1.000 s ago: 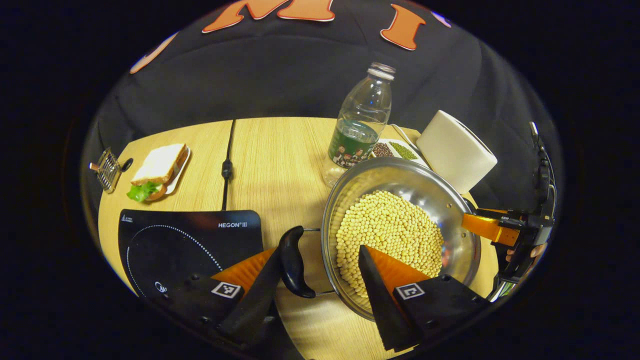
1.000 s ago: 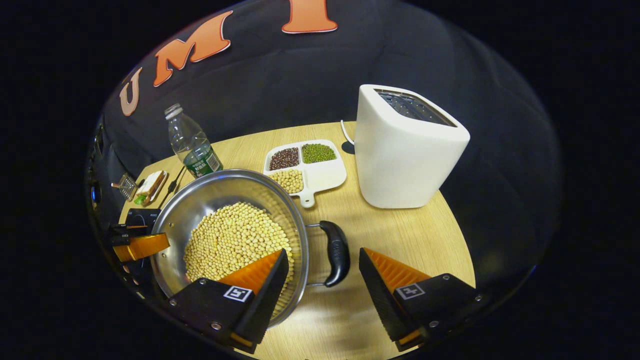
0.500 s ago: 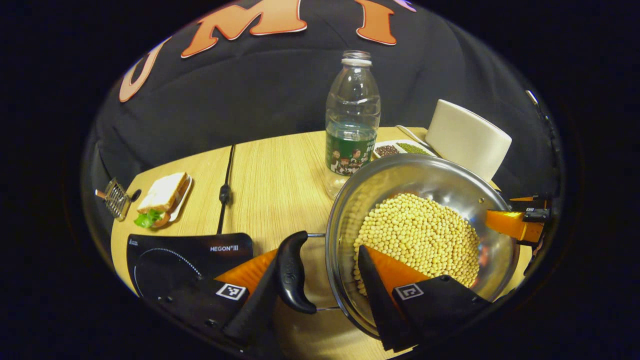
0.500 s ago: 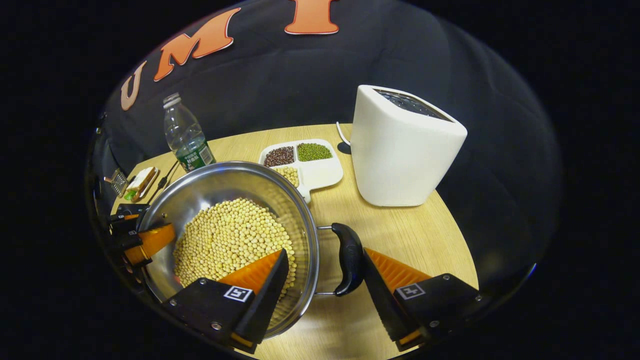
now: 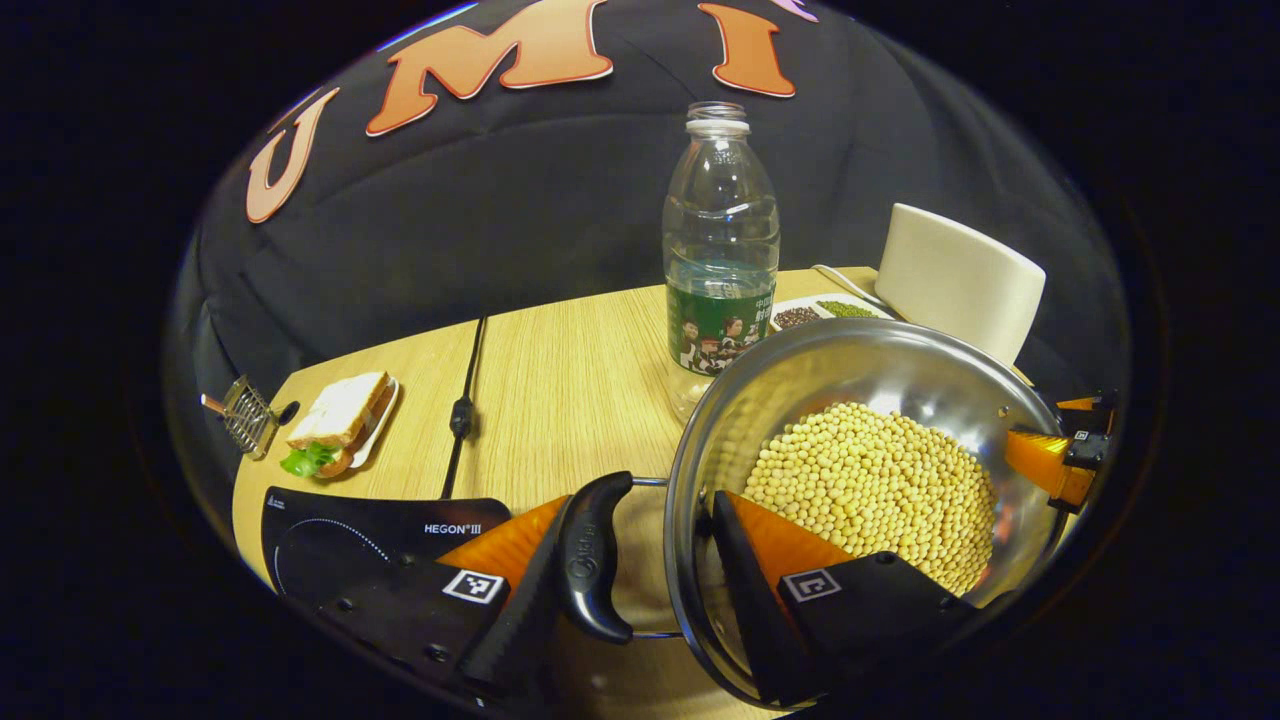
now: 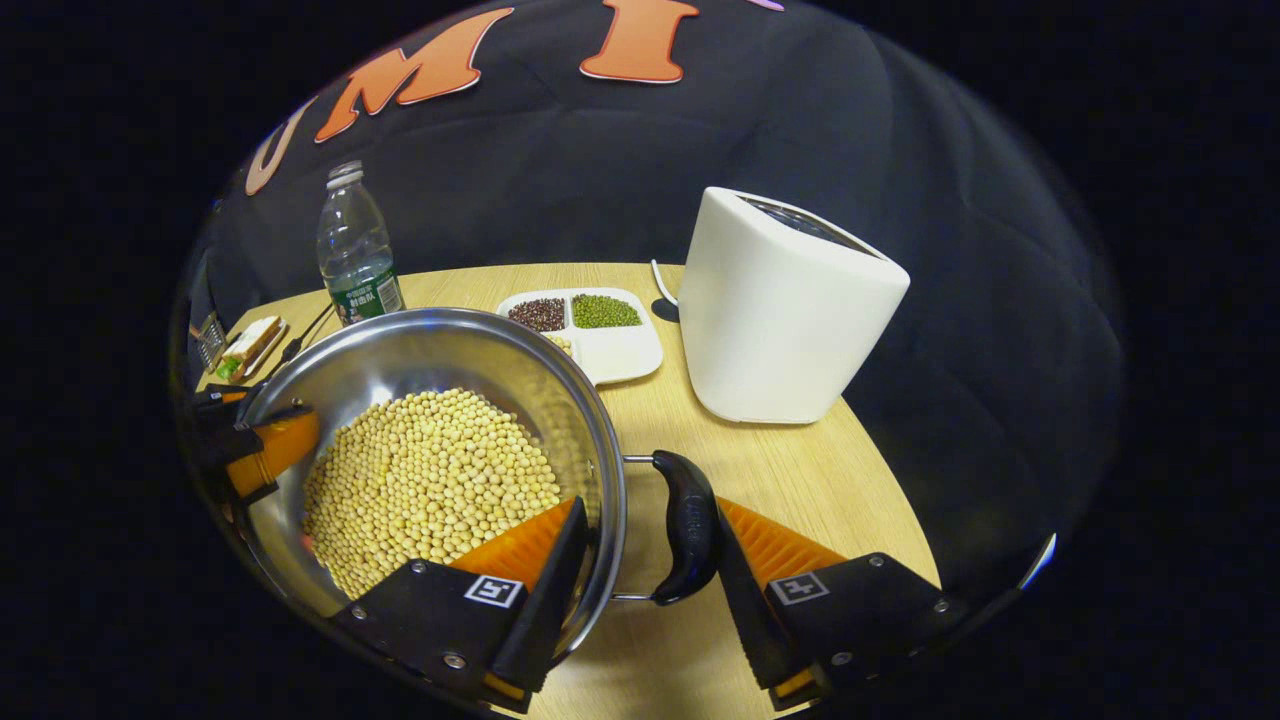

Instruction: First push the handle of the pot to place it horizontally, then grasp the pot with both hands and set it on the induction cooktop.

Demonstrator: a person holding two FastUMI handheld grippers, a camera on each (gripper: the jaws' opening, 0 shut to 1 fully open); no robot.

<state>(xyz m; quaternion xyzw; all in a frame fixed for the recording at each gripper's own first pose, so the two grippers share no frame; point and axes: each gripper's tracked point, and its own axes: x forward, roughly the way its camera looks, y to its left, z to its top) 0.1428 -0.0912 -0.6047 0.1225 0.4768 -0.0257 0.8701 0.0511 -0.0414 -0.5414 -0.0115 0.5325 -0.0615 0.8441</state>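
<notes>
With each gripper pinching a handle against the rim, the pot (image 6: 430, 440) of beans hangs just above the table, right of the induction cooktop (image 5: 350, 530); it wants carrying level, both hands together.

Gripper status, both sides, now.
Left gripper: shut on the pot's left handle and rim, one finger outside, one inside the pot.
Right gripper: shut on the right handle and rim likewise.
</notes>
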